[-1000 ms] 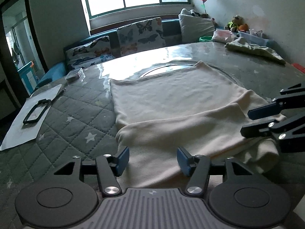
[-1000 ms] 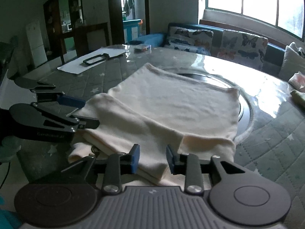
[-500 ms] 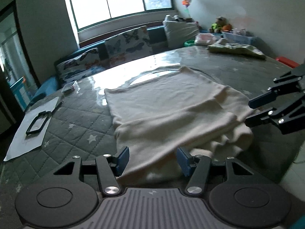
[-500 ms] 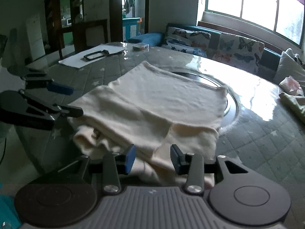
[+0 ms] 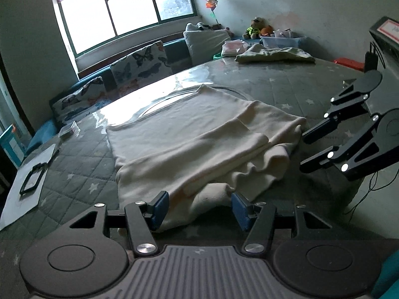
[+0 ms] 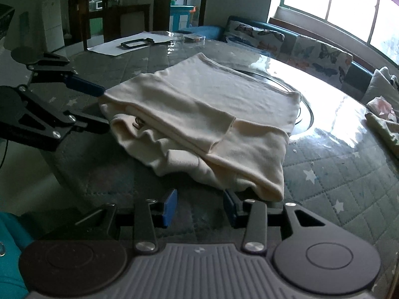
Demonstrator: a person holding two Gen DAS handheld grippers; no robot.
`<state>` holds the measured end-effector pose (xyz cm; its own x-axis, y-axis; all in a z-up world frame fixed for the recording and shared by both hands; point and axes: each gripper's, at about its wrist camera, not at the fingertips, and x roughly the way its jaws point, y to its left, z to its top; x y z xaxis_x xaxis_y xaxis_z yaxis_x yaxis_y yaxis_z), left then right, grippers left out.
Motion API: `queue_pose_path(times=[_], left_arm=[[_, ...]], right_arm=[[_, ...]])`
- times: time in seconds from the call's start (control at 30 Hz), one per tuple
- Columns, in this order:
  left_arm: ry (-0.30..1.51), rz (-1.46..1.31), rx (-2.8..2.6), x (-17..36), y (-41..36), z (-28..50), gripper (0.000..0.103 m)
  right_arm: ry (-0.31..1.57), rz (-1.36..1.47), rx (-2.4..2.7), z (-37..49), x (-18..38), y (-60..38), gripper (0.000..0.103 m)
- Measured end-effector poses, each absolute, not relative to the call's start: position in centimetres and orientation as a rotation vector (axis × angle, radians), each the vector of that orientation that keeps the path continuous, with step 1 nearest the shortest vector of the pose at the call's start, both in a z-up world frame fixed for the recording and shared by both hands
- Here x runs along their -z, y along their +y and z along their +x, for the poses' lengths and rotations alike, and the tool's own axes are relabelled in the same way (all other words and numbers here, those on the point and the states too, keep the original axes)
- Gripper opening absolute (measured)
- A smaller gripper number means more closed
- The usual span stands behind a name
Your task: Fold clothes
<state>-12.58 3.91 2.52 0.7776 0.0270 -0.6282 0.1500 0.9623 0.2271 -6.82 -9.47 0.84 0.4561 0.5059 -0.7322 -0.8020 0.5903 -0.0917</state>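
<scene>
A cream garment (image 5: 199, 139) lies partly folded on the round table, its near edge bunched in loose folds; it also shows in the right wrist view (image 6: 204, 114). My left gripper (image 5: 199, 208) is open and empty at the garment's near edge, fingers either side of a fold without closing on it. My right gripper (image 6: 199, 205) is open and empty, just short of the garment's near edge. Each gripper shows in the other's view, the right one (image 5: 309, 152) and the left one (image 6: 99, 107), both beside the garment.
The table (image 5: 74, 174) has a grey quilted star cover under glass. A white sheet with a black frame (image 5: 32, 179) lies at its left. A greenish cloth (image 5: 274, 56) lies at the far side. Butterfly cushions (image 5: 139, 62) line the window bench.
Both grippers have drawn back from the garment and opened wider. The garment's near edge, earlier between the fingers, now lies loose and bunched on the table.
</scene>
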Motion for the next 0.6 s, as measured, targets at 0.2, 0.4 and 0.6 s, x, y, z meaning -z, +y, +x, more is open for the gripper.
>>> queue_pose_path(times=[0.2,0.4,0.6], left_arm=[[0.695,0.268,0.077,-1.9,3.6,-11.9,0.049],[0.699,0.255,0.090,-2.0,3.5,-11.8,0.033],[0.705,0.238,0.088,-2.3,3.6,-11.8,0.036]], right_arm=[[0.703,-0.481,-0.854,-6.8,-0.5,-8.9,0.045],[0.676,-0.505,-0.864,-7.0,-0.3,-8.3,0.046],[0.678,-0.499,-0.868,-6.9,-0.3,-8.3,0.048]])
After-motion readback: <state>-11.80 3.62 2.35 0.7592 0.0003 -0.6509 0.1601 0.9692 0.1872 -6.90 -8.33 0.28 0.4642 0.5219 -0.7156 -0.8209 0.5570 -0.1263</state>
